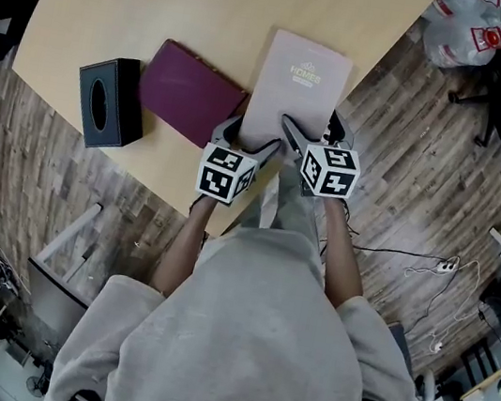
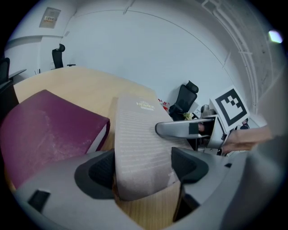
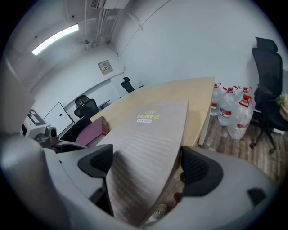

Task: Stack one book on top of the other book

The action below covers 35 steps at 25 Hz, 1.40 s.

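Pink book [image 1: 300, 84] at table [image 1: 170, 0] edge, left gripper [image 2: 144, 168], right gripper [image 3: 146, 166] spread loose around it

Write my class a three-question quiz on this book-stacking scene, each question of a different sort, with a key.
1. In the head view, what stands left of the maroon book? A mug; B black tissue box; C lamp.
2. The left tool and the right tool both have the pale HOMES book between their jaws. At which end of it in the head view, upper or lower?
3. True or false: the maroon book lies on top of the pale HOMES book.
Key: 1 B. 2 The lower end. 3 False; they lie side by side on the table.
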Available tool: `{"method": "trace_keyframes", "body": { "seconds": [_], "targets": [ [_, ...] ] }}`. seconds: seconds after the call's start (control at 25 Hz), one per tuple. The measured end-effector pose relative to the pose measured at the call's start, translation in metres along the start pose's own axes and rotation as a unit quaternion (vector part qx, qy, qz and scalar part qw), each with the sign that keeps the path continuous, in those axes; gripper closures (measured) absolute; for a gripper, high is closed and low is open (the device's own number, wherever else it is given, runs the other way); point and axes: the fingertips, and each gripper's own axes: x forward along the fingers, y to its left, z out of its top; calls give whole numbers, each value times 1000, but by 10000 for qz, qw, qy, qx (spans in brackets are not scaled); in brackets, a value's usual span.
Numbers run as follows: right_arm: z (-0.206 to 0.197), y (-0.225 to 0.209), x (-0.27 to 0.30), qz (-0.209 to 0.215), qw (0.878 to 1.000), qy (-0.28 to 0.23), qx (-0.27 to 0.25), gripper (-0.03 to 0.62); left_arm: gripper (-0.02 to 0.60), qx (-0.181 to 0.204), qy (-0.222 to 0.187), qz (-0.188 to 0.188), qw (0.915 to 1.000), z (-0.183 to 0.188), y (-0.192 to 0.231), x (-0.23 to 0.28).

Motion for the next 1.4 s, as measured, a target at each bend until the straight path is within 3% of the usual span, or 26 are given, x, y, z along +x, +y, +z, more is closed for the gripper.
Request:
{"method": "trace_keyframes", "body": {
  "seconds": [0.32,0.84,1.4],
  "targets": [
    [-1,-2,2,0,10000,-16,-37,117,196,-159,16,-219,9996,0,-2,7],
    [4,1,-5,-97,9996,-115,-256,126,197,-174,-55,-84,9998,1,-5,4],
    [39,11,-35,-117,9956,-580,-720,132,197,-138,-557,82,9983,26,-25,-15]
  ]
}}
